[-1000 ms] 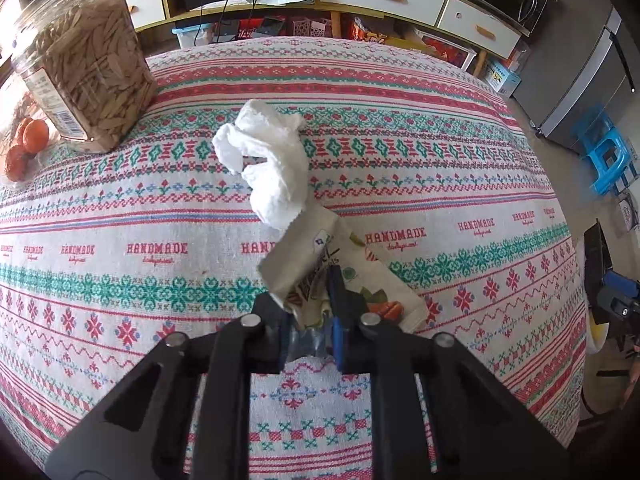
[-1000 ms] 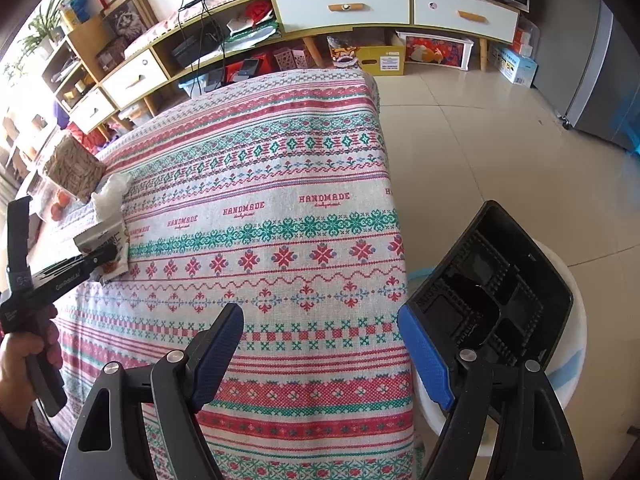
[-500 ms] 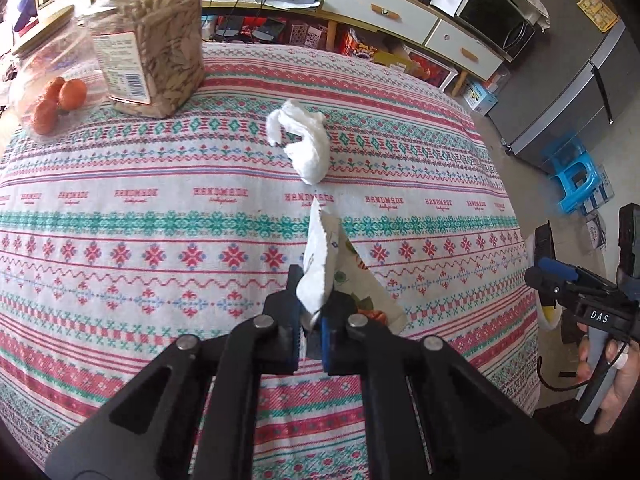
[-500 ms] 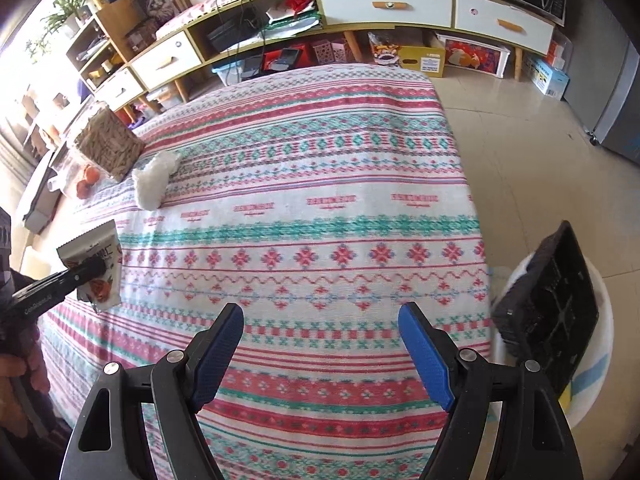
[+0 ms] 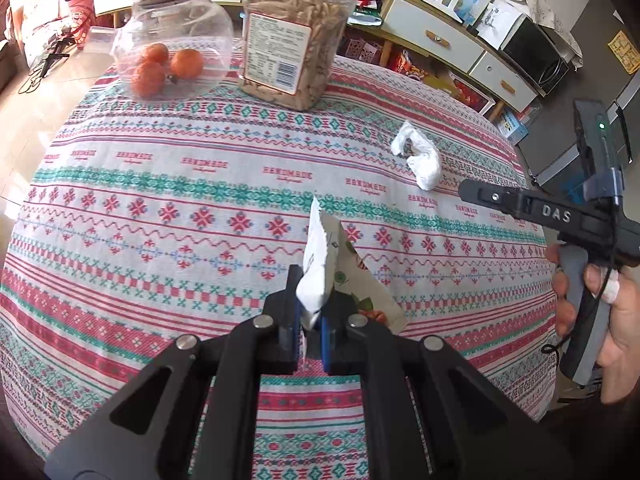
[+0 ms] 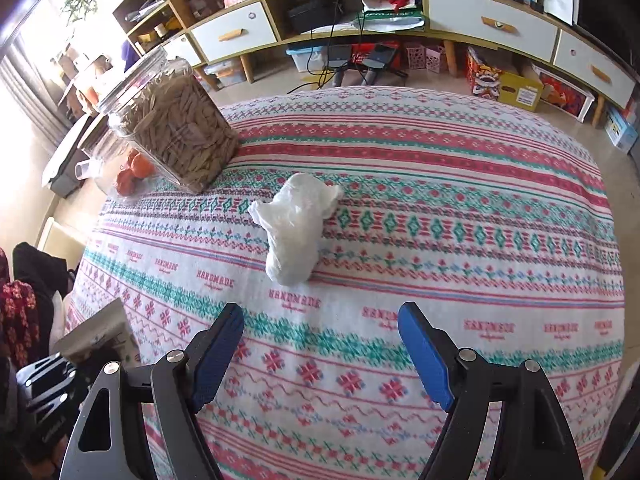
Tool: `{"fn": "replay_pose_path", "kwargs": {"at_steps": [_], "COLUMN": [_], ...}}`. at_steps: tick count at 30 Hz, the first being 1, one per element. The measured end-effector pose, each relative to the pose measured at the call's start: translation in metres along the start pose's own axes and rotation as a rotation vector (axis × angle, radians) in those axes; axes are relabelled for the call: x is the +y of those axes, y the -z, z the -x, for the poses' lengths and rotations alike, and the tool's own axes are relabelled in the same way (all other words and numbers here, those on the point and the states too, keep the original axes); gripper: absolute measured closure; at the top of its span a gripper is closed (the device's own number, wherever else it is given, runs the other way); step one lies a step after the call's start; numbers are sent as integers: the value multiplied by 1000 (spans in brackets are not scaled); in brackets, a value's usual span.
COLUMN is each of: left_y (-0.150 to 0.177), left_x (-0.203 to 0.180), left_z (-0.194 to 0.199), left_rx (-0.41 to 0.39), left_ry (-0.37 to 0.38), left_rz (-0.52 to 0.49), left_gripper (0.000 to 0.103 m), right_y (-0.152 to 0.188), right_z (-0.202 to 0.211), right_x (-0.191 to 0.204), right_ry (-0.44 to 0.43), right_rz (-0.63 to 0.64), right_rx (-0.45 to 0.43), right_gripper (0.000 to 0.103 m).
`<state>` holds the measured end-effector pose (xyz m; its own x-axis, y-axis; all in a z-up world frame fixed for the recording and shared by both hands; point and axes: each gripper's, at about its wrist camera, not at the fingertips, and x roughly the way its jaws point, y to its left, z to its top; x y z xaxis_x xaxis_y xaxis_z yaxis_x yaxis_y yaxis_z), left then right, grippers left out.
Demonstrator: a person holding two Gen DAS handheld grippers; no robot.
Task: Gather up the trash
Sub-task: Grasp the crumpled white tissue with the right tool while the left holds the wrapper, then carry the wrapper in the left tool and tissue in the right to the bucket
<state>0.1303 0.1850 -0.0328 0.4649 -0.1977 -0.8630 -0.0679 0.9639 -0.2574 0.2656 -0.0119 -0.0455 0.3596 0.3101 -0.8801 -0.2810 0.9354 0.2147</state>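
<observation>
My left gripper (image 5: pixel 310 320) is shut on a torn snack wrapper (image 5: pixel 320 268), white inside with printed fruit, held up off the patterned tablecloth (image 5: pixel 160 216). The same wrapper (image 6: pixel 100 332) shows at the lower left of the right wrist view. A crumpled white tissue (image 6: pixel 296 224) lies on the cloth just ahead of my right gripper (image 6: pixel 320 328), which stands open with nothing between its blue pads. In the left wrist view the tissue (image 5: pixel 420 158) lies at the right, with the right gripper's body (image 5: pixel 540 210) and a hand (image 5: pixel 612 312) beyond it.
A clear jar of seeds (image 6: pixel 176 128) and a glass jar holding oranges (image 5: pixel 172 56) stand at the table's far edge. Behind the table runs a low cabinet with drawers (image 6: pixel 480 20); boxes and cables lie on the floor under it.
The left gripper has lifted the wrapper off the cloth and drawn back from the tissue. The right gripper swung from the bin beside the table to over the cloth, facing the tissue.
</observation>
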Motion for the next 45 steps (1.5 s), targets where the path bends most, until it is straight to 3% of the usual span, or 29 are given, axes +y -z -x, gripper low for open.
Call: {"fn": "replay_pose_path", "kwargs": {"at_steps": [1, 7, 9, 23, 36, 45], "left_y": [1, 4, 4, 10, 24, 35], "left_x": [4, 17, 17, -26, -96, -144], "left_z": [1, 3, 4, 2, 6, -8], "left_rx": [0, 9, 9, 13, -13, 4], "left_ry": [2, 30, 37, 50, 60, 77], "left_rz": [10, 31, 31, -47, -161, -209], "left_gripper": [95, 94, 94, 94, 94, 94], "right_y": [-4, -18, -16, 43, 117, 159], "right_z": [-7, -39, -43, 38, 107, 153], "right_x": [3, 9, 8, -22, -94, -154], "right_ry": [2, 2, -22, 36, 81, 124], "right_rz": [-1, -16, -24, 21, -21, -73], "right_rx": [1, 9, 13, -15, -22, -75], "right_gripper": [24, 56, 76, 77, 77, 77]}}
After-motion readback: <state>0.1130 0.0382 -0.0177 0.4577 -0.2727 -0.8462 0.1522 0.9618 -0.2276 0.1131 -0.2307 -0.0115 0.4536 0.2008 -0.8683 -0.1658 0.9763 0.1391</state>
